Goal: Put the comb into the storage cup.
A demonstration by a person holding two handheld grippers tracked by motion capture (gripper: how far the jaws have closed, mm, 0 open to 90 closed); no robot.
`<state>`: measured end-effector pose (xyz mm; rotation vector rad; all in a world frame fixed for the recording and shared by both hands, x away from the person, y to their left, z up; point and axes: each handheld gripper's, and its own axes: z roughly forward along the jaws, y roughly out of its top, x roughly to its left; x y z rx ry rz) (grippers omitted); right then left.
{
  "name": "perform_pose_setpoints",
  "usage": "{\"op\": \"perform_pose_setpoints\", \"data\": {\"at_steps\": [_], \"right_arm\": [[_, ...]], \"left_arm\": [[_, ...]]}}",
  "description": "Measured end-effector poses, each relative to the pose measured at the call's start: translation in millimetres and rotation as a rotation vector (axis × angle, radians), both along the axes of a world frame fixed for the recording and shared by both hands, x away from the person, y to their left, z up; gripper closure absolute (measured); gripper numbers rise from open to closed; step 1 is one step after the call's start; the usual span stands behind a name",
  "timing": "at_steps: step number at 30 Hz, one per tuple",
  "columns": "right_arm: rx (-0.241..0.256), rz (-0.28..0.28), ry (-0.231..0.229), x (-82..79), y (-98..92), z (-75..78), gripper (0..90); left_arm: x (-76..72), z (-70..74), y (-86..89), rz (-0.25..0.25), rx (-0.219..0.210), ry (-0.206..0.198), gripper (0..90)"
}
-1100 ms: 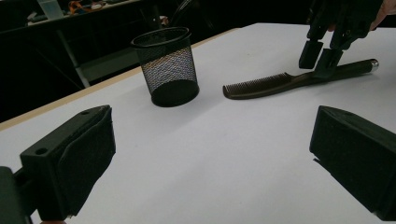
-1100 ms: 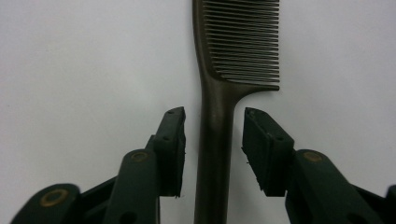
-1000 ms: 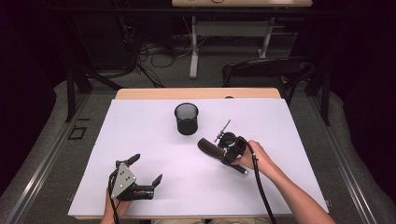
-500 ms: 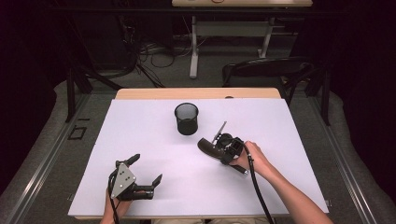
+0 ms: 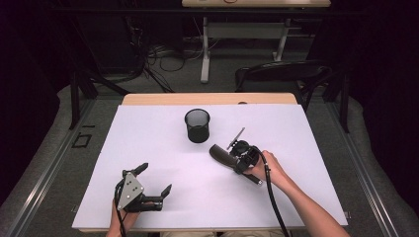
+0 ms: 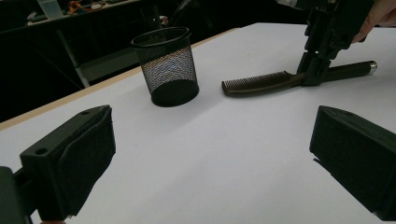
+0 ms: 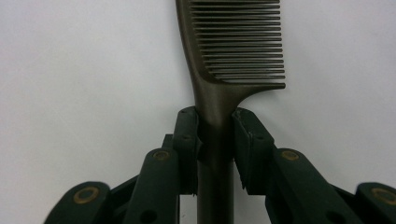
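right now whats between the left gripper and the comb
Nothing: in the left gripper view, bare white table runs from the open left gripper to the comb. The mesh cup stands off to one side.

In the right gripper view the comb point(image 7: 219, 70) runs off the top edge, so its tip is cut off, and its handle end is hidden below between the right gripper point(image 7: 215, 140) pads. In the left gripper view the left gripper point(image 6: 224, 154) pads are cropped at the bottom
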<state>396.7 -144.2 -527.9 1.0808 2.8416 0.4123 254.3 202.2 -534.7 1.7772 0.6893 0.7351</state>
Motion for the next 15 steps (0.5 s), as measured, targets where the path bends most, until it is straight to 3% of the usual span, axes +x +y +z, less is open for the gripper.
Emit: {"op": "perform_pose_setpoints", "data": {"at_steps": [1,8,15], "right_arm": [[0.025,-0.012,-0.002,-0.1,-2.0,1.0,72.6],[0.054,-0.007,-0.018,-2.8,-6.8,6.9,72.5],[0.114,-0.018,-0.047,-7.0,-16.6,14.6,72.5]], "left_arm": [[0.1,0.0,0.0,0.000,-0.001,0.000,0.1],[0.1,-0.1,-0.2,0.000,0.001,0.001,0.1],[0.0,-0.2,-0.5,0.000,0.003,0.003,0.1]]}}
